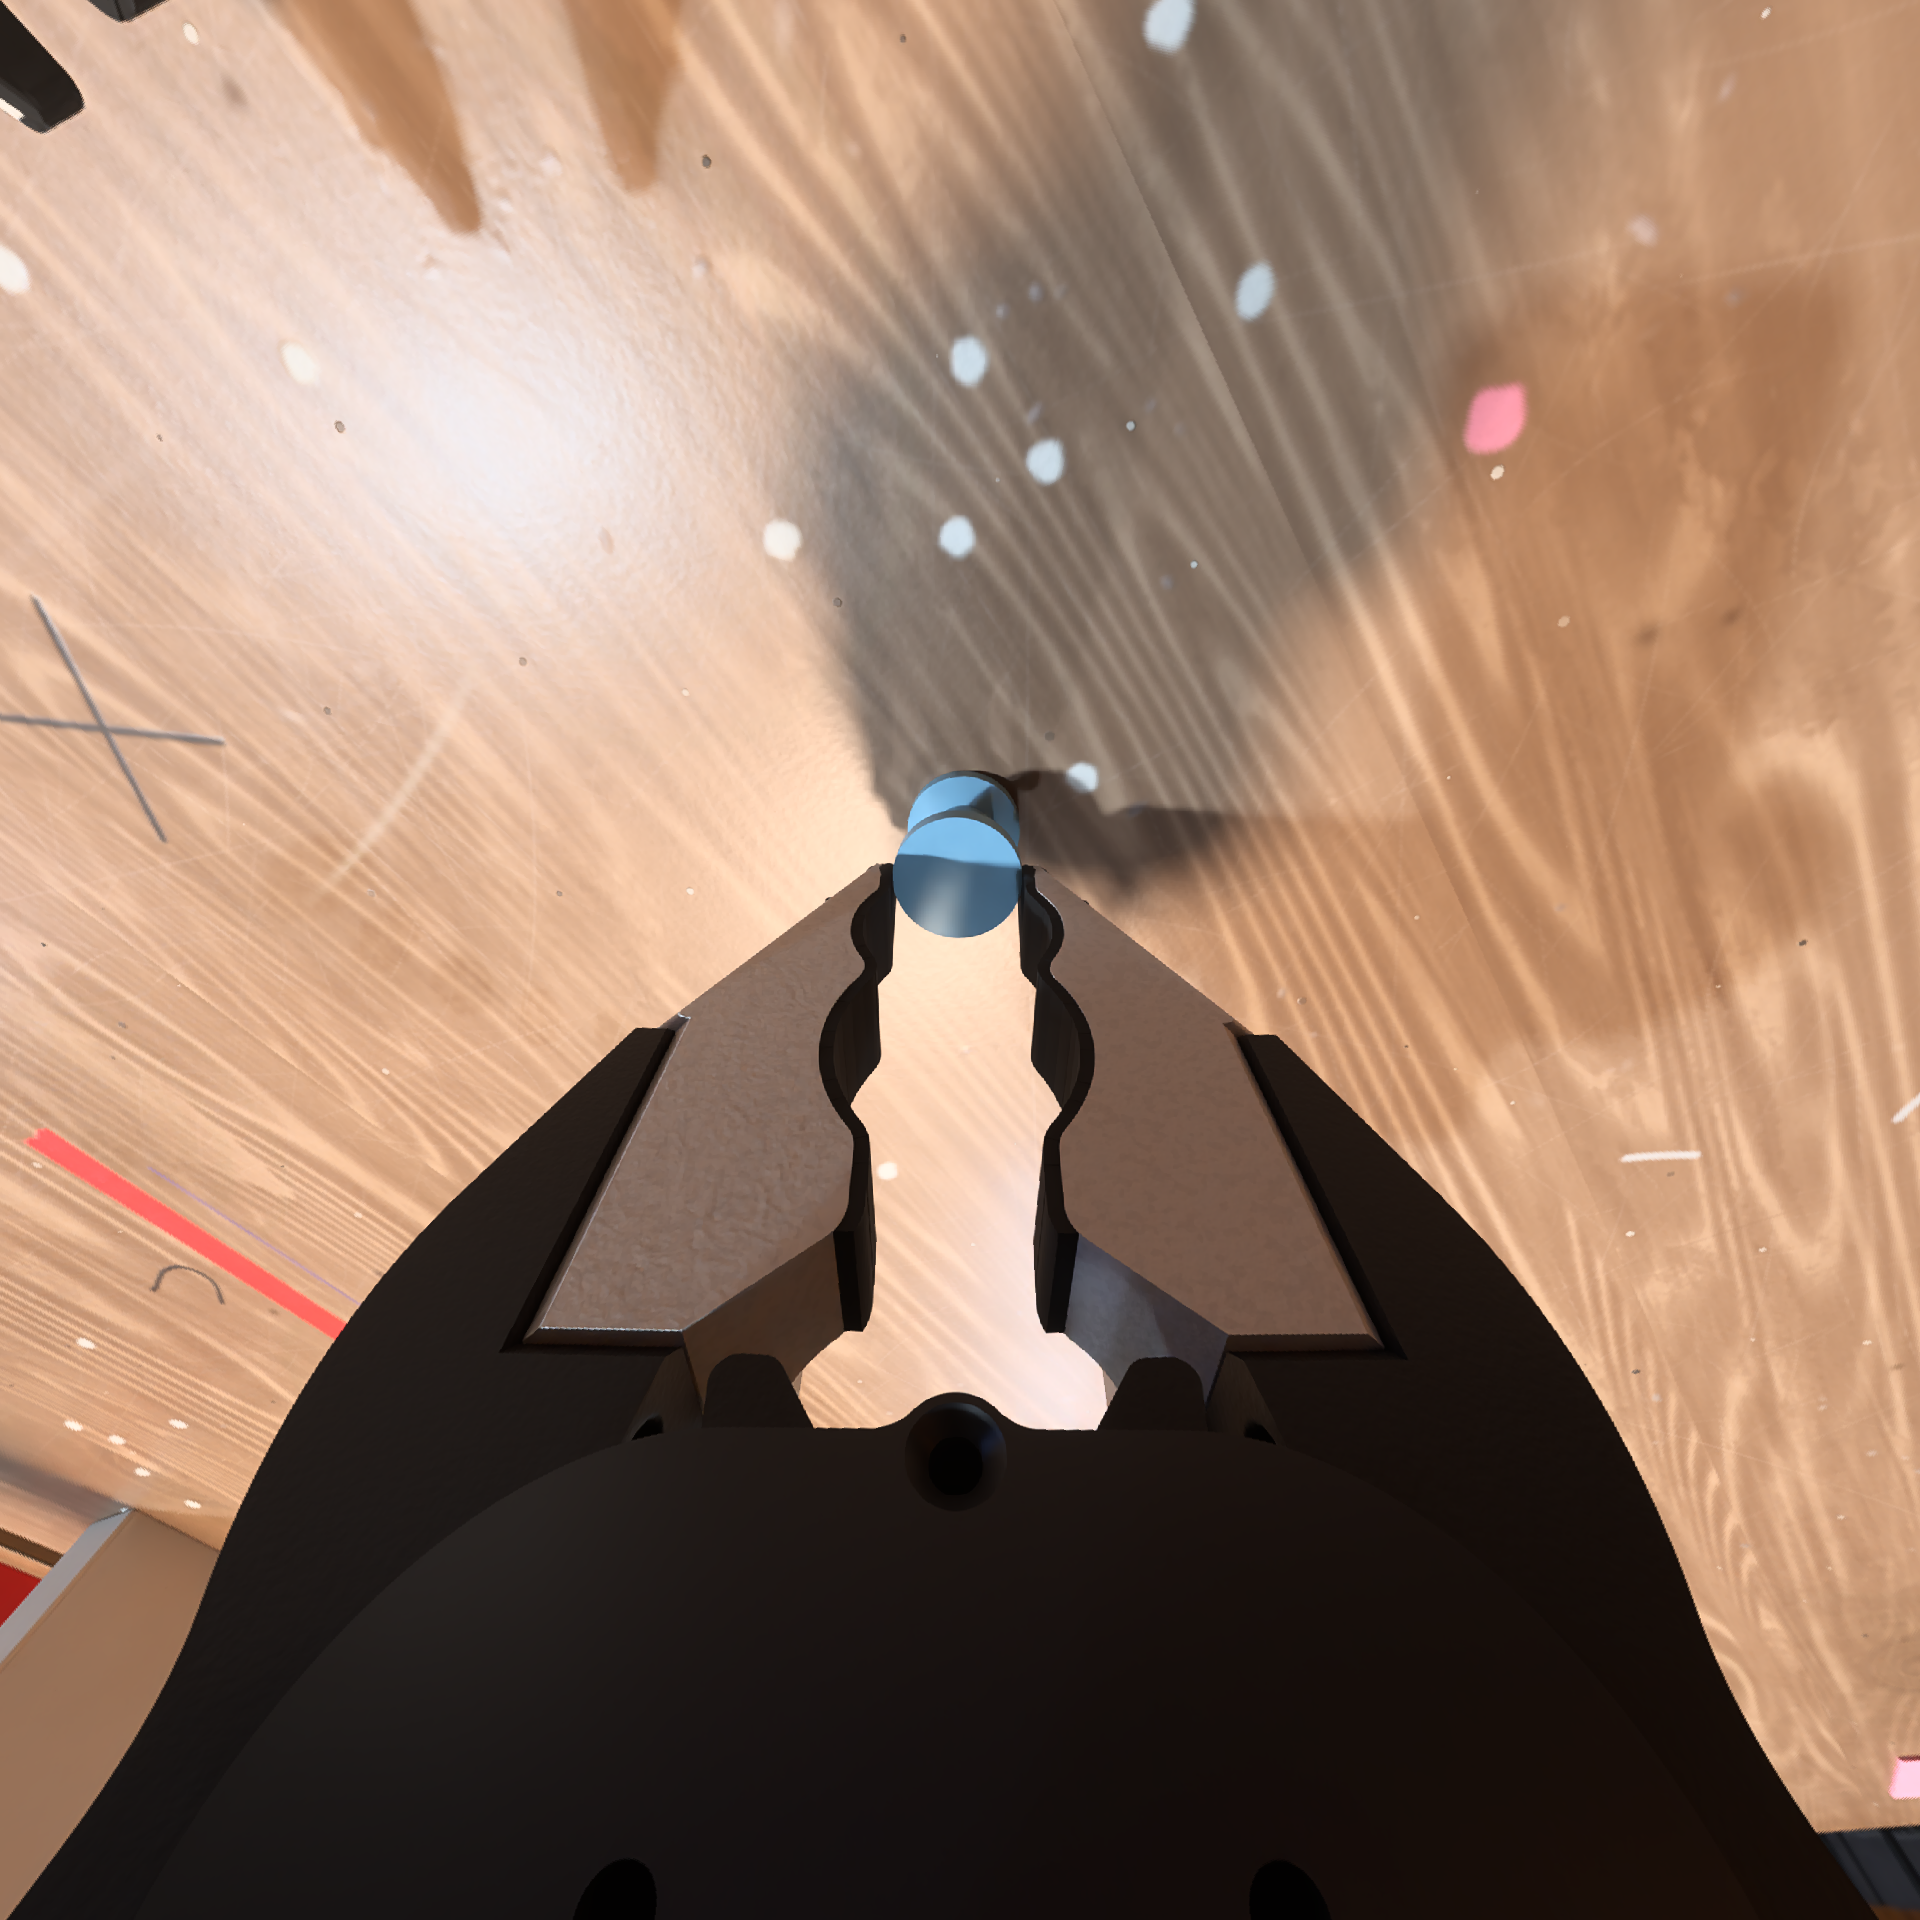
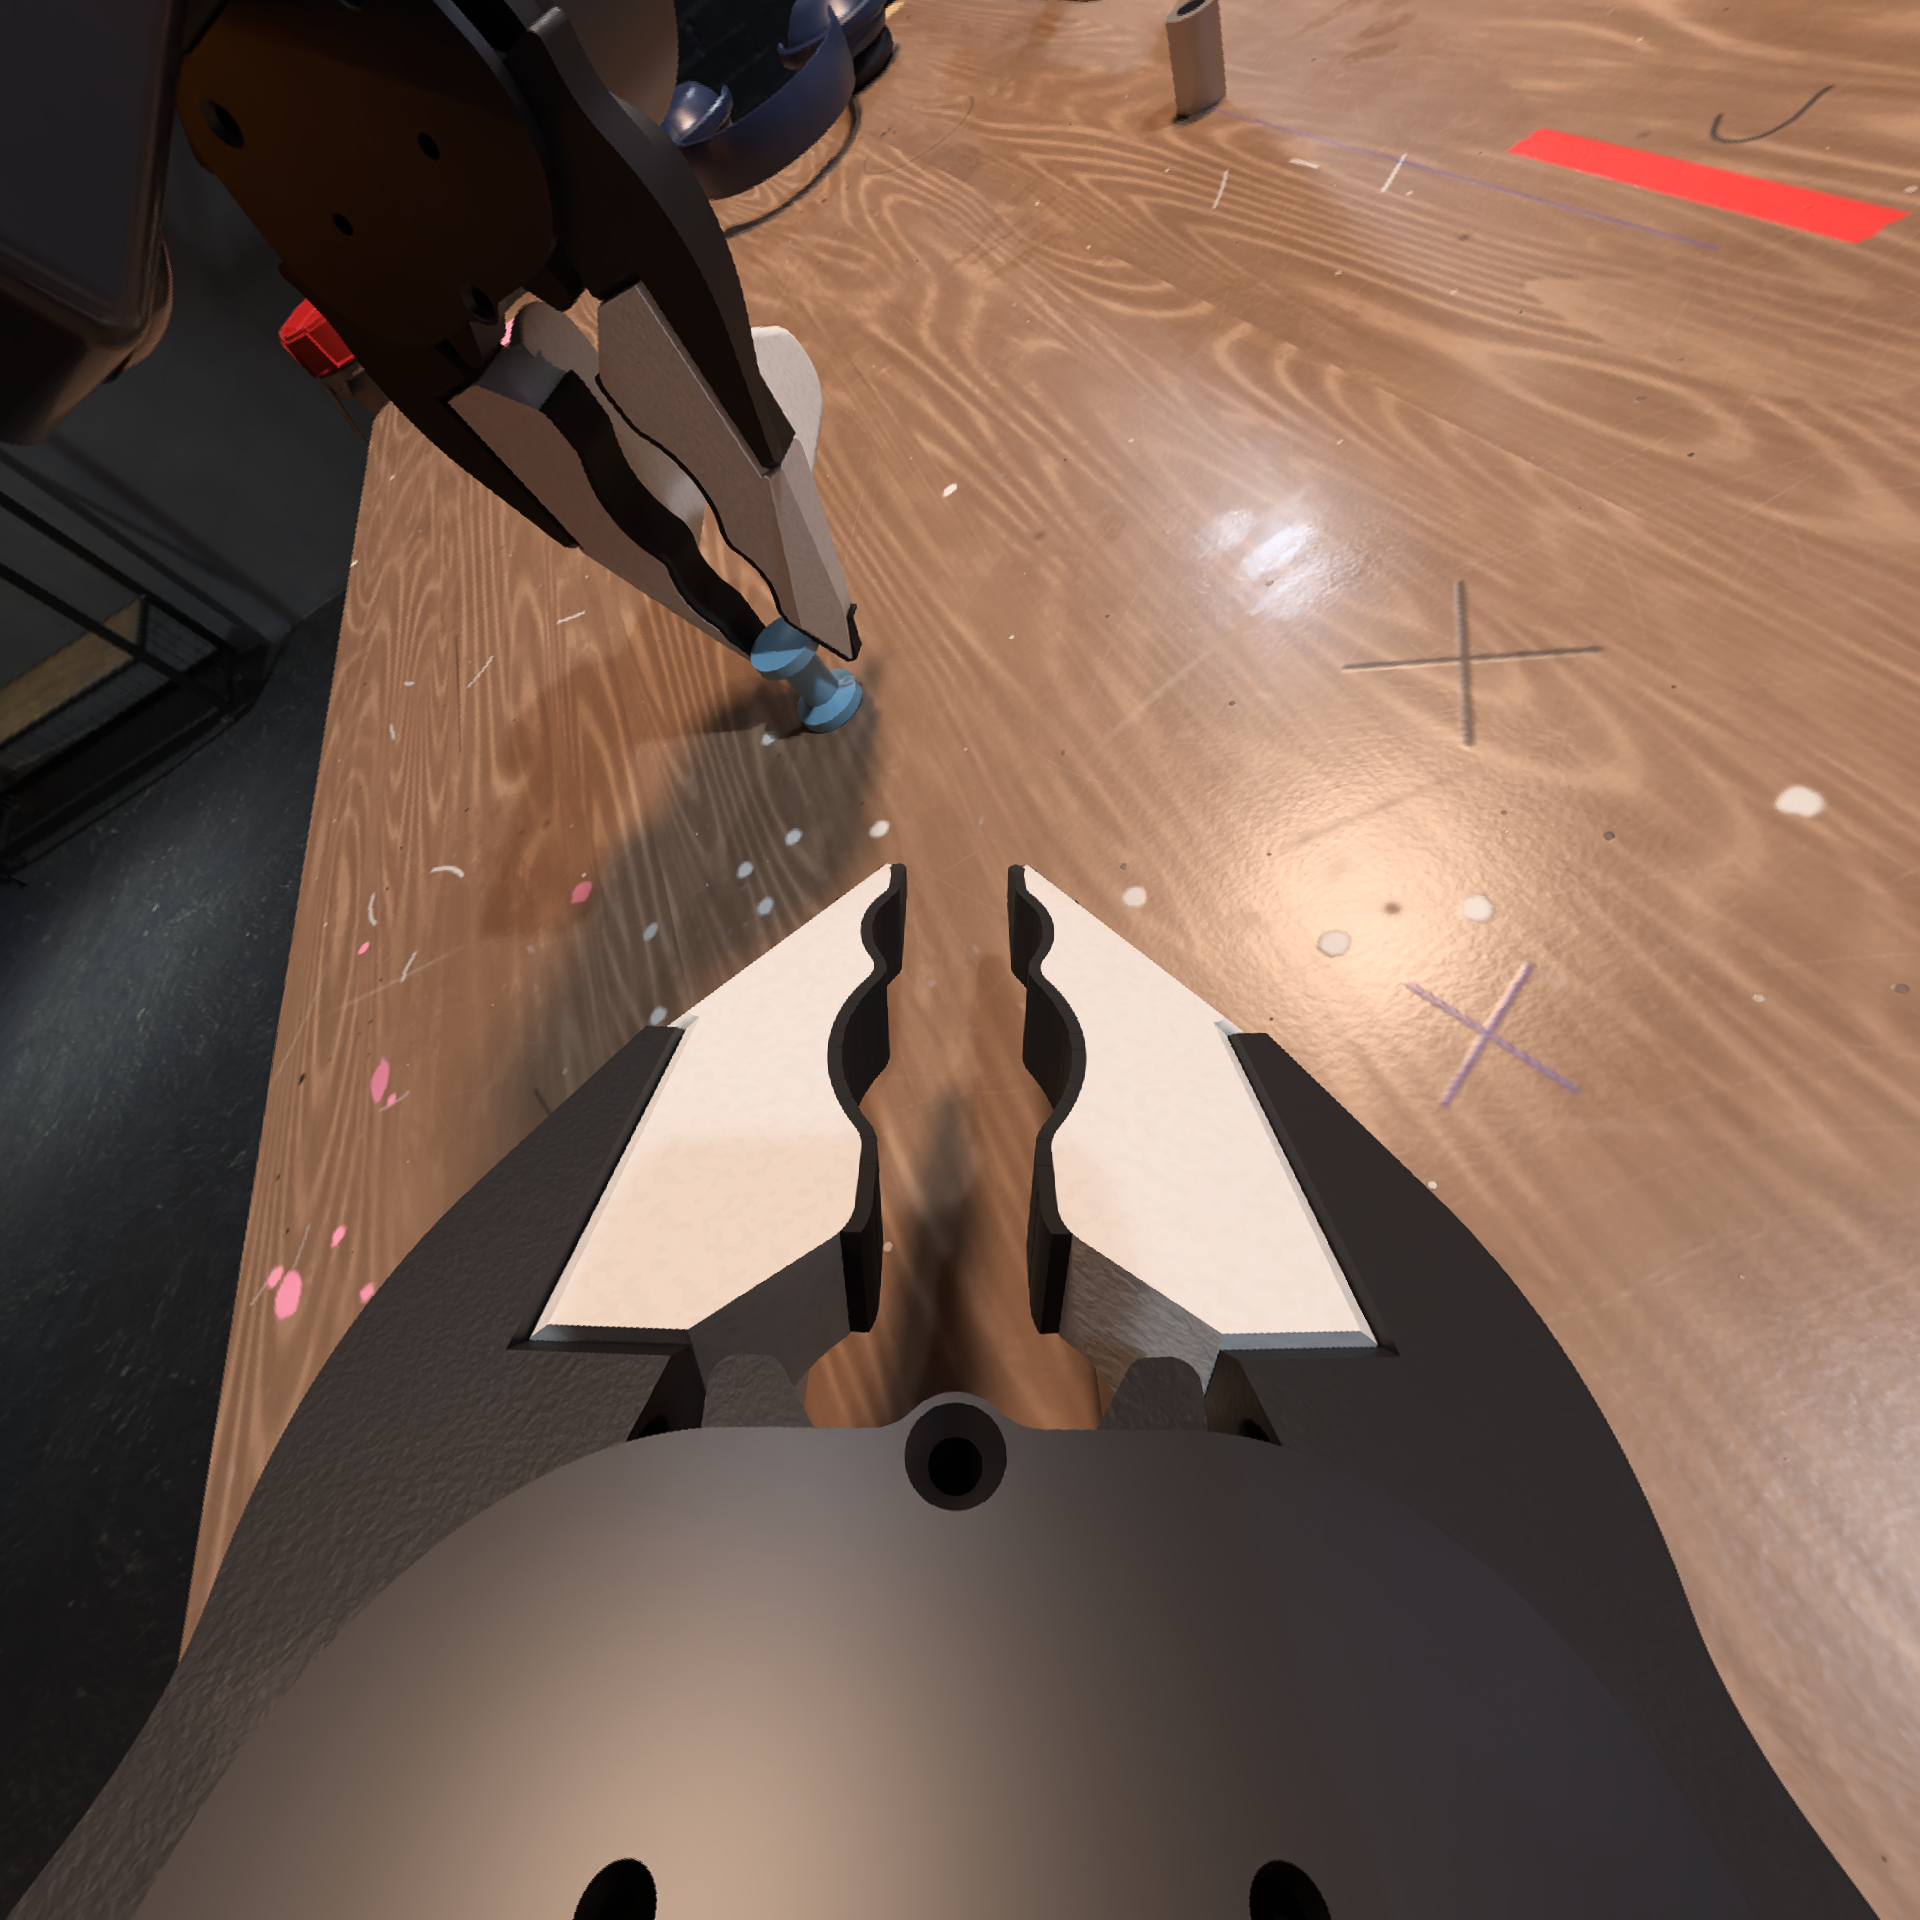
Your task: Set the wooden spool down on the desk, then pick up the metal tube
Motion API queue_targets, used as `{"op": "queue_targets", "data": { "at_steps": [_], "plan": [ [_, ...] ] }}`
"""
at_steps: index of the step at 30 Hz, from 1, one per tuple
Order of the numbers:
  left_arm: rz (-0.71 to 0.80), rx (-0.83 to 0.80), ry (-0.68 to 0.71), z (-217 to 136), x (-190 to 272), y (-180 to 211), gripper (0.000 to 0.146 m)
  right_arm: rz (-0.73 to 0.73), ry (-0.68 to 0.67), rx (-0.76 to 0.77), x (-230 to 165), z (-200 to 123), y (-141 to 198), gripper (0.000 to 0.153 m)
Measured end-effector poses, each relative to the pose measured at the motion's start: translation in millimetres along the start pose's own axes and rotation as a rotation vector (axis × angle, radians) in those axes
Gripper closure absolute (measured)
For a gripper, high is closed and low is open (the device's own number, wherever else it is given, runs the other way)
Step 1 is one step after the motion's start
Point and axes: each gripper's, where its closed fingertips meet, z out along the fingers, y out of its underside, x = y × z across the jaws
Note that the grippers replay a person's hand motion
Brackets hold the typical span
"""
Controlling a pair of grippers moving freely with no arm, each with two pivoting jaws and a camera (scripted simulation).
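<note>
The spool is blue, with two round flanges. My left gripper is shut on its near flange at the very fingertips, pointing down at the wooden desk. In the right wrist view the left gripper holds the spool tilted, its lower flange at or just above the desk; I cannot tell if it touches. The grey metal tube stands upright at the far end of the desk. My right gripper is open and empty, low over the desk, short of the spool.
The desk's left edge drops to a dark floor. A dark blue object with a cable lies at the back near the tube. A red tape strip and drawn crosses mark the desk. A small red object sits at the edge.
</note>
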Motion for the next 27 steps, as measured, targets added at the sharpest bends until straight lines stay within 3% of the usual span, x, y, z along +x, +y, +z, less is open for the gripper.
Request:
{"op": "queue_targets", "data": {
  "at_steps": [21,27],
  "plan": [
    [-0.007,0.049,-0.058,2,-21,-10,0.123,-0.001,-0.002,-0.004,-1,0,1,0.133],
    [-0.031,0.077,-0.085,-3,-27,-12,0.11,-0.001,-0.003,-0.005,-1,0,1,0.133]
  ]
}}
